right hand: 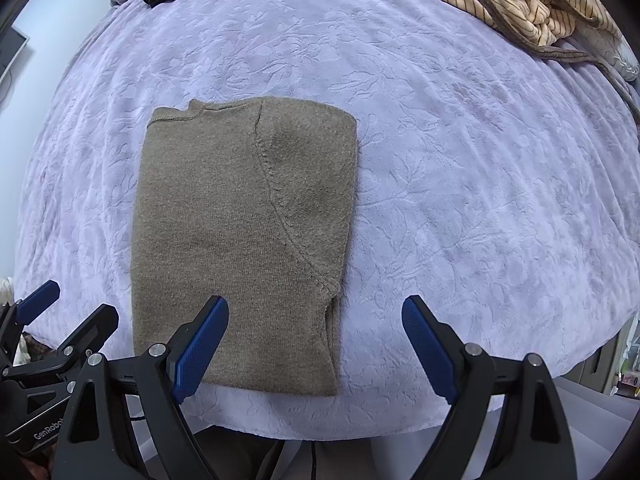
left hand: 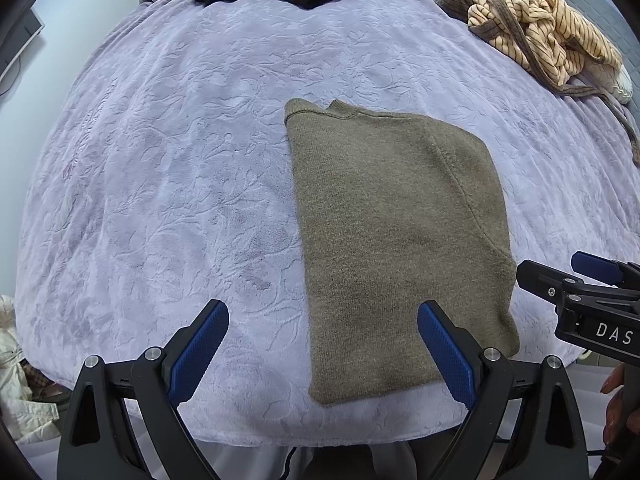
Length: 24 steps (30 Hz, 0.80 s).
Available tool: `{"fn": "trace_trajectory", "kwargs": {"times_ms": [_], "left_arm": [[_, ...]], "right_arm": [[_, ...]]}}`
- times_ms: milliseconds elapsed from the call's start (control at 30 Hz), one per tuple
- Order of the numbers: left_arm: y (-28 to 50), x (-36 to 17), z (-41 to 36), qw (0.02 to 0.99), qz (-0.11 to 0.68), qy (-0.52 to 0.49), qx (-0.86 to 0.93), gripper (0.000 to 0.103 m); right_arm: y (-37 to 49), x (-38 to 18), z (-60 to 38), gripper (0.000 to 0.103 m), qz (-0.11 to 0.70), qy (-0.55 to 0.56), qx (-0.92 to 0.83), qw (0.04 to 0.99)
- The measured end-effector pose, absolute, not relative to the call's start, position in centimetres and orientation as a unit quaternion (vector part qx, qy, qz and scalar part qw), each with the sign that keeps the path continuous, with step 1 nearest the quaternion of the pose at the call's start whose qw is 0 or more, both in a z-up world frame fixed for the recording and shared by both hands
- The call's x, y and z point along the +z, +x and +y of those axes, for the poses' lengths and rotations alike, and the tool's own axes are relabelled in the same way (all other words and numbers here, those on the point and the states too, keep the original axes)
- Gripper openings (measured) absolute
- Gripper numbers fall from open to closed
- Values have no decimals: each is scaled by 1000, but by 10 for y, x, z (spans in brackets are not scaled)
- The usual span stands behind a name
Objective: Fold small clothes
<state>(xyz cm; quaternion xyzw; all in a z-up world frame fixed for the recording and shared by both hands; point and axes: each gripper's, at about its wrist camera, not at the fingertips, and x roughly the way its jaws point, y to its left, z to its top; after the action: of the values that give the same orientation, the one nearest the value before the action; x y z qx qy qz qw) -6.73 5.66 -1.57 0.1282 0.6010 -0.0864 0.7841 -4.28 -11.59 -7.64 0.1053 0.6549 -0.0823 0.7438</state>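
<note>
The olive knit sweater (left hand: 400,240) lies folded into a long panel near the front edge of the lavender bed (left hand: 180,180). Left tool (left hand: 322,354) and right tool (right hand: 314,350) hover above its near hem, jaws apart, empty. Likely next: grip the hem corners and fold it up toward the collar.

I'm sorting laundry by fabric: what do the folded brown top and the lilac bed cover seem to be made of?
The folded brown top looks like a fine knit, probably wool or a wool blend: matte, slightly fuzzy, with a stitched seam curving across it. The lilac bed cover looks like plush fleece or velvet, likely synthetic: a soft short pile with a faint sheen, embossed with a leaf and flower pattern.
</note>
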Motion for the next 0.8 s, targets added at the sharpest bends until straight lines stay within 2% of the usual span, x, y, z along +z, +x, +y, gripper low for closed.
{"fn": "trace_trajectory", "kwargs": {"times_ms": [800], "left_arm": [[-69, -14, 58, 788, 598, 123, -82, 96]], "right_arm": [[-46, -77, -111, 91, 658, 100, -79, 742]]}}
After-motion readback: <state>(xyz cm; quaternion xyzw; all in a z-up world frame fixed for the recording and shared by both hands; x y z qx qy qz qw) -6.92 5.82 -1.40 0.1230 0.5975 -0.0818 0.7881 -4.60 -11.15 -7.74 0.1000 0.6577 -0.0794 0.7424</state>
